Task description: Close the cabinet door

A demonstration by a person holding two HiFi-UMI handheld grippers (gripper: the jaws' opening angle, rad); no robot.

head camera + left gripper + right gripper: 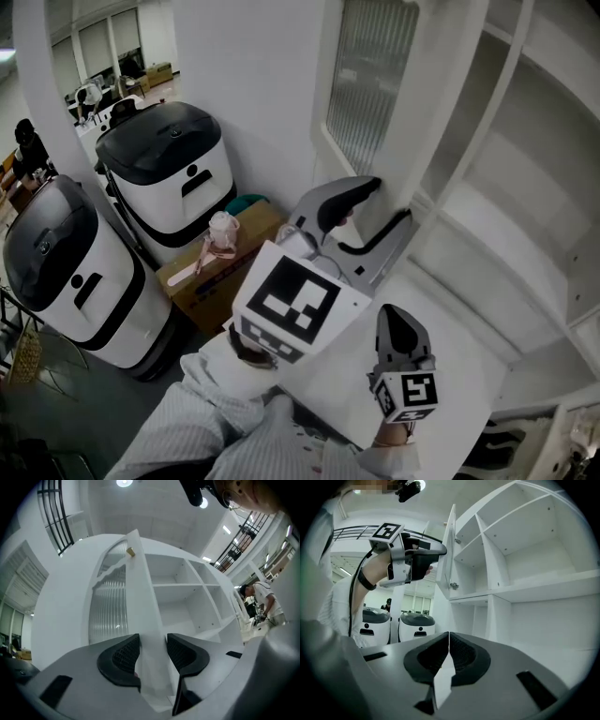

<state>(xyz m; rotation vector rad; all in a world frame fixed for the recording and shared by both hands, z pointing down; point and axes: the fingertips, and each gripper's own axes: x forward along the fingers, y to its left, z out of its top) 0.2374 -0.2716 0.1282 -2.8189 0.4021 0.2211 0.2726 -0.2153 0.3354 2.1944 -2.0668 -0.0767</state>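
The white cabinet door (370,84) with a ribbed glass panel stands swung out from the open shelves (525,187). In the left gripper view its free edge (146,602) runs up between my jaws, with a small brass knob (131,551) near the top. My left gripper (392,202) (153,651) is open, with one jaw on each side of that edge. The right gripper view shows the door (449,550) edge-on with the left gripper (419,559) against it. My right gripper (394,317) (449,643) is shut and empty, held lower and nearer to me, over the white counter.
Bare white shelf compartments (525,550) fill the right. A white counter (450,375) runs below them. Left of the door stand two white-and-black machines (169,169) (66,272) and a cardboard box (220,267) with a pink-trimmed item (222,234) on it. People sit far behind.
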